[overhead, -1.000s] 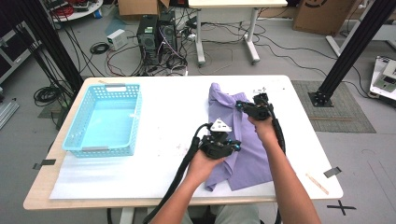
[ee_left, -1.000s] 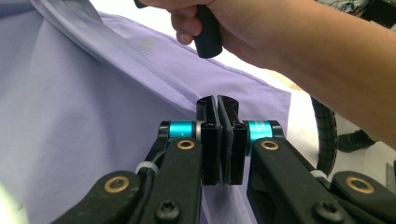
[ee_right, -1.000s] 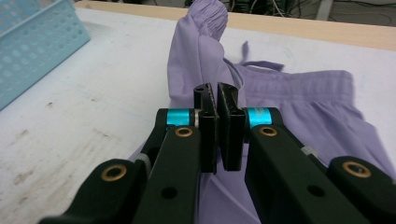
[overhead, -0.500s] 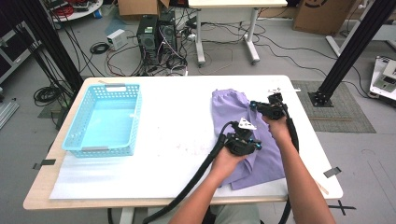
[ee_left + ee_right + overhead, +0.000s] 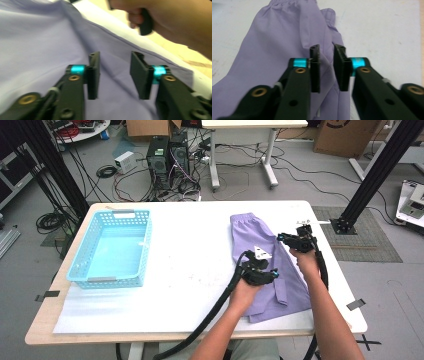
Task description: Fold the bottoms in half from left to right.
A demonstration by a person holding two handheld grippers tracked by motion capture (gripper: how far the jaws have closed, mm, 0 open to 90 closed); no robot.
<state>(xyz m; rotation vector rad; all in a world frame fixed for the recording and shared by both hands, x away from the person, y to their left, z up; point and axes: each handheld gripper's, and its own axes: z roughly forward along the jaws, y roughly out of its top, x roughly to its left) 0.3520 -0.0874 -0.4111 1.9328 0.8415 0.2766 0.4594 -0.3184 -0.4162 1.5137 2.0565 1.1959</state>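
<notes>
table [image 5: 200, 245]: white top, held everything.
basket [image 5: 112, 247]: light blue, at 9 o'clock on the table, well apart from both hands.
garment [image 5: 280, 270]: lilac cloth, lay flat at 3 o'clock on the table, elastic waistband toward 12, lower edge toward 6.
left gripper [image 5: 115, 73]: over the cloth's 6 o'clock part; jaws had just been opening, now released with a clear gap, cloth beneath them, not pinched.
right gripper [image 5: 327, 71]: at the cloth's 3 o'clock edge; jaws had just been opening, narrow gap above a fold, nothing clamped.
</notes>
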